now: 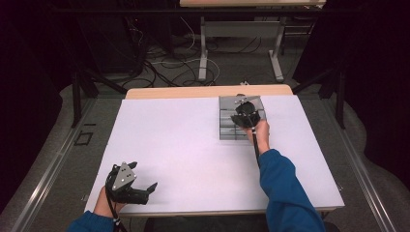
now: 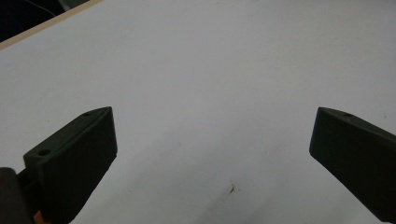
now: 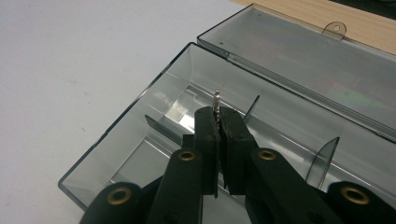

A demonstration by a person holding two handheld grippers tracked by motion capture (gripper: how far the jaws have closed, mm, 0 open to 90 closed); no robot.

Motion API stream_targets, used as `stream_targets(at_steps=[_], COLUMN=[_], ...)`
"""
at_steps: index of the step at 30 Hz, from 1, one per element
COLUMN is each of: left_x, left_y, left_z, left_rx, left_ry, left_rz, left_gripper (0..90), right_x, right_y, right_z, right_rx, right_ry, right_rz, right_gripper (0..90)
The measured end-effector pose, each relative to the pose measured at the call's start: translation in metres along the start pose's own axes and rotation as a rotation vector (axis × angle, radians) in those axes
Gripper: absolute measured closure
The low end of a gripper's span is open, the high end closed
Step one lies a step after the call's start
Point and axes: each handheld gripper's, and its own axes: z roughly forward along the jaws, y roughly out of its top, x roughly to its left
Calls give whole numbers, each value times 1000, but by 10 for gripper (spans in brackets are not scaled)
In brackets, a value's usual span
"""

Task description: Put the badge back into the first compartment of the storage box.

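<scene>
Forearms in blue sleeves enter the high view: the left gripper (image 1: 145,188) rests low on the white table (image 1: 183,145), the right gripper (image 1: 245,115) reaches over one clear grey plastic compartment box (image 1: 227,126). Left gripper view: jaws spread wide. Right gripper view: jaws pinch one small silvery metal pin (image 3: 215,103), upright above the open box, its lid (image 3: 327,70) beyond.

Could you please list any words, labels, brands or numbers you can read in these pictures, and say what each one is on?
There is no readable text here.
The clear compartment box and its open lid carry no label.
The left gripper, right gripper and white table show no print or numbers.
</scene>
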Motion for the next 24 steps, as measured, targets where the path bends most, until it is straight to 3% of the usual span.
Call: stream_targets(at_steps=[12, 17, 22, 24], left_x=[0, 0, 1, 1], left_y=[0, 0, 0, 0], left_z=[0, 0, -1, -1], left_rx=[-3, -4, -3, -3], left_ry=[1, 0, 14, 13], left_rz=[-4, -3, 14, 14], left_gripper=[9, 8, 8, 8], right_x=[4, 3, 2, 3], right_y=[-1, -1, 0, -1], right_z=[9, 4, -6, -12], right_rx=[18, 15, 6, 6], right_ry=[-1, 5, 41, 66], right_rz=[-12, -4, 4, 6], right_gripper=[857, 770, 655, 570])
